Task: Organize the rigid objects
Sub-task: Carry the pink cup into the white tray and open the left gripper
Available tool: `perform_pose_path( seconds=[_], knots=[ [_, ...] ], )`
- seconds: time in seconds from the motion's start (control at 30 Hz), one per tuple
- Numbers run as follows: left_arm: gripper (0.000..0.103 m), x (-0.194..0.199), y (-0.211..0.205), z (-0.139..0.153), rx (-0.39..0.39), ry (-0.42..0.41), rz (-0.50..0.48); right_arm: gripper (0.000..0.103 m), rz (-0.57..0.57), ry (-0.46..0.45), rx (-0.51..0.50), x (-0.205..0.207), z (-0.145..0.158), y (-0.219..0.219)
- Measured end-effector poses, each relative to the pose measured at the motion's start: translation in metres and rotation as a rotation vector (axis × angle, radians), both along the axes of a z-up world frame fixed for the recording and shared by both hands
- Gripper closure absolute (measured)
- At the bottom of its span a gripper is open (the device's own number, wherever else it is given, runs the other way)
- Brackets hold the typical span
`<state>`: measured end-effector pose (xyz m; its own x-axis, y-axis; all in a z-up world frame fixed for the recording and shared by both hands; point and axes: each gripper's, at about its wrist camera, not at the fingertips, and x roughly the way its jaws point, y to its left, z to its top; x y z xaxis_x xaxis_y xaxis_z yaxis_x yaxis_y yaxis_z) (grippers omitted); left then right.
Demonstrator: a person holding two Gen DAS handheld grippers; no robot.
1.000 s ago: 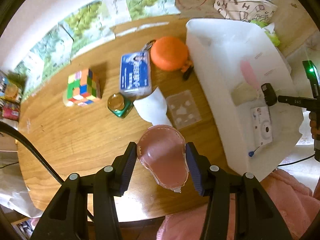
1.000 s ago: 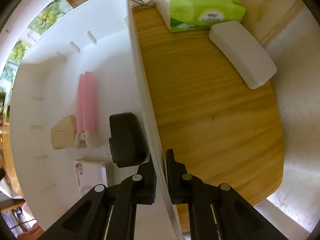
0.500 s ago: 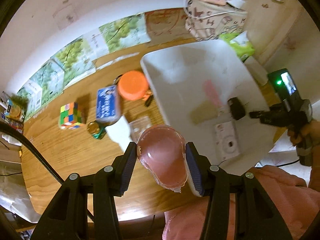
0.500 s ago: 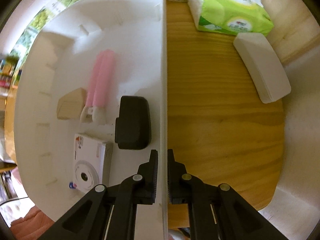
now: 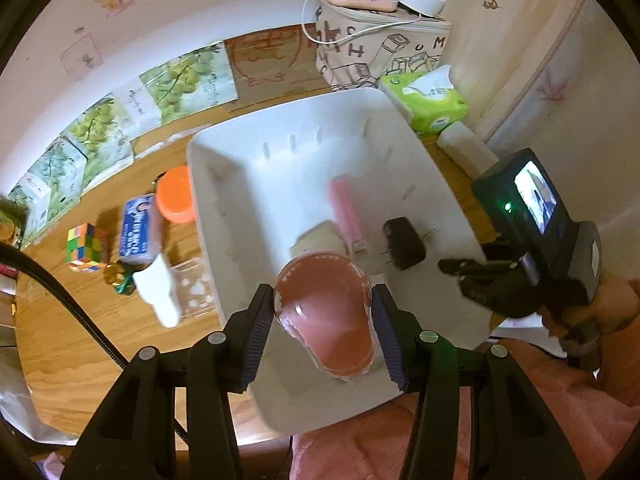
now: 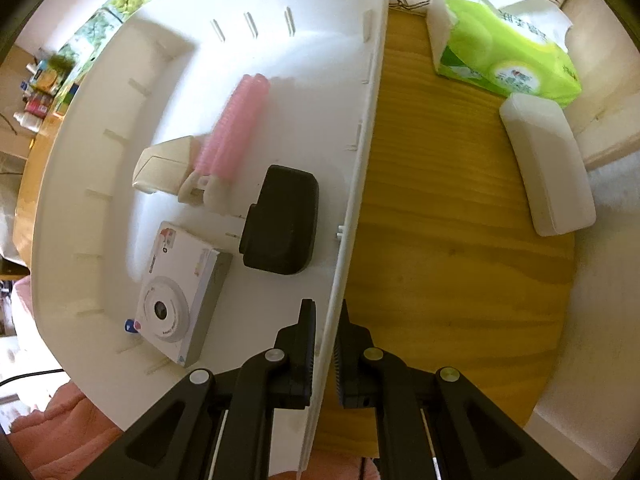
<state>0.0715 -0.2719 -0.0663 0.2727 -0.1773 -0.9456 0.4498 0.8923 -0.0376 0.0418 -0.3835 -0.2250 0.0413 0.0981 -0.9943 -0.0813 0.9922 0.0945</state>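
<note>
My left gripper (image 5: 324, 312) is shut on a pink, clear-cased oval object (image 5: 326, 320) and holds it above the near part of the white bin (image 5: 280, 160). My right gripper (image 6: 325, 320) is shut on the bin's right wall (image 6: 360, 160), one finger inside and one outside. In the bin lie a pink roller (image 6: 236, 128), a beige box (image 6: 164, 164), a black adapter (image 6: 282, 226) and a white camera (image 6: 180, 292). The right gripper (image 5: 468, 270) also shows at the bin's right edge in the left wrist view.
Left of the bin on the wooden table (image 5: 80, 340) lie a colour cube (image 5: 84, 246), a blue box (image 5: 138, 228), an orange round case (image 5: 176, 200), a white piece (image 5: 158, 292) and a clear tray (image 5: 194, 286). Right of the bin sit a green tissue pack (image 6: 508, 44) and a white case (image 6: 546, 164).
The left gripper carried the pink object from over the table to above the bin. The right gripper rolled while staying clamped on the bin wall.
</note>
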Motion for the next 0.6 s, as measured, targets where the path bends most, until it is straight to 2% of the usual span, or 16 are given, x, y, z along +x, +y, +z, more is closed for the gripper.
perform_pose_path(
  seconds=[0.3,0.6],
  knots=[
    [0.049,-0.001,-0.030,-0.026,-0.015,0.065,0.058,0.092,0.061,-0.009,0.004,-0.002,0.001,0.023],
    [0.049,-0.009,-0.038,-0.045,0.021,0.130,0.082,0.092,0.074,-0.010,0.009,0.002,0.000,0.026]
  ],
)
